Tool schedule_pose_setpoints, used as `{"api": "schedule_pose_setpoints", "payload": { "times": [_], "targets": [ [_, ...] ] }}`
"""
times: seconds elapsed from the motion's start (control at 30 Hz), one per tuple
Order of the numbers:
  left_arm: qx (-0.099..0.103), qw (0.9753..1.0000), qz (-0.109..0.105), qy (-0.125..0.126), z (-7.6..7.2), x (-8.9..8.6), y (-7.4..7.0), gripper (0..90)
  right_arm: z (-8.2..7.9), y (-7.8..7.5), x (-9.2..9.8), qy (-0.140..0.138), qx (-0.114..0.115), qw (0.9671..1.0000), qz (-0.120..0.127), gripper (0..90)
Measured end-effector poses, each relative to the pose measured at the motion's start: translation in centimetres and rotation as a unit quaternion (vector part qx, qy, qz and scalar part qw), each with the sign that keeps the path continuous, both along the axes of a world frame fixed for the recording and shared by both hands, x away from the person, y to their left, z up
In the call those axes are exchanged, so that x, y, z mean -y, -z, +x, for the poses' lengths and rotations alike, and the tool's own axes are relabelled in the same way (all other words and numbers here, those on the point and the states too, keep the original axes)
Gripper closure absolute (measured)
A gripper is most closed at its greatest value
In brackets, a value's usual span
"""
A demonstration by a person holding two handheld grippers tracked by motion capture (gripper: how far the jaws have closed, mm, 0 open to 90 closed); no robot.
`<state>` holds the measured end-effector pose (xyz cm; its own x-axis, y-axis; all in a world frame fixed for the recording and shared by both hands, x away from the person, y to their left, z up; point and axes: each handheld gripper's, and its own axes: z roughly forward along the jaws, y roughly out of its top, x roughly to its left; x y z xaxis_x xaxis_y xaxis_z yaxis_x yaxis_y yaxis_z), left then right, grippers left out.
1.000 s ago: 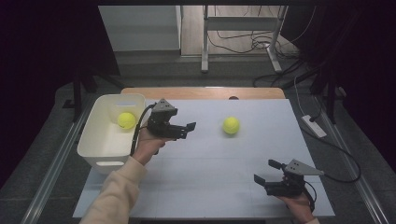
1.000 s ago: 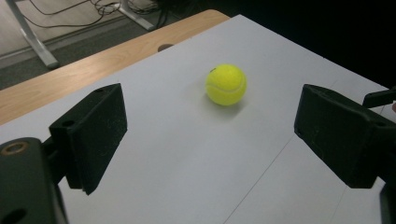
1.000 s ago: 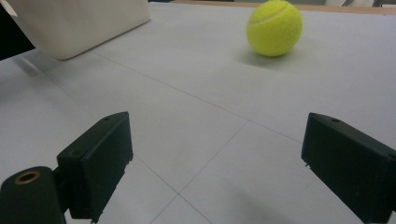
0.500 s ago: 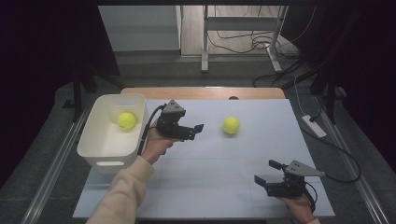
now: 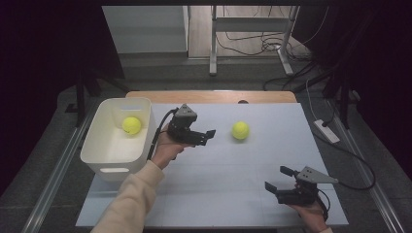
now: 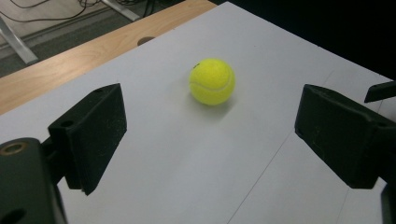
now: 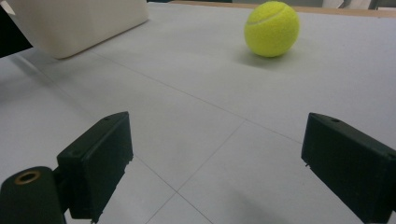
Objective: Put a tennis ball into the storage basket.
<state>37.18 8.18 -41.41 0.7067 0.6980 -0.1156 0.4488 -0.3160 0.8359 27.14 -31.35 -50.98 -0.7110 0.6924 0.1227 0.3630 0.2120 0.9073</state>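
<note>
At frame centre the left claw [image 5: 208, 136], spread wide on an outstretched forearm, points at the tennis ball [image 5: 240, 130], while the right claw [image 5: 277, 178] rests spread at lower right.

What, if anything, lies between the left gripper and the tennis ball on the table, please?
Nothing visible: bare white tabletop separates the open left gripper from the tennis ball, which lies straight ahead of its jaws.

No readable text, label, brand, number or sign anywhere, tennis ball [image 6: 211, 81] at 12 o'clock ahead of the left gripper's jaws bears only a plain curved seam
</note>
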Motion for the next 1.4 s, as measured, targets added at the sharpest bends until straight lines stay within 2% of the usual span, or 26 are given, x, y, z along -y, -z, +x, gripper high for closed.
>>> {"api": "schedule_pose_setpoints", "payload": {
  "times": [0.53,0.83,1.13,1.4],
  "targets": [
    [-0.01,0.9999,0.006,0.01,0.8,1.5,0.9,10.4,0.3,0.1,-0.2,0.001,0.002,1.0,-0.001,8.8],
    [-0.019,0.9997,0.012,0.012,1.8,2.8,1.6,10.7,0.3,0.0,-0.2,0.0,0.002,1.0,0.0,8.9],
    [-0.026,0.9995,0.009,0.013,2.6,3.4,2.0,10.7,0.3,0.0,-0.2,0.001,0.002,1.0,-0.002,8.8],
    [-0.026,0.9994,0.02,0.014,3.0,4.1,2.1,10.7,0.2,0.0,-0.2,0.003,0.001,1.0,-0.003,8.8]
  ]
}}
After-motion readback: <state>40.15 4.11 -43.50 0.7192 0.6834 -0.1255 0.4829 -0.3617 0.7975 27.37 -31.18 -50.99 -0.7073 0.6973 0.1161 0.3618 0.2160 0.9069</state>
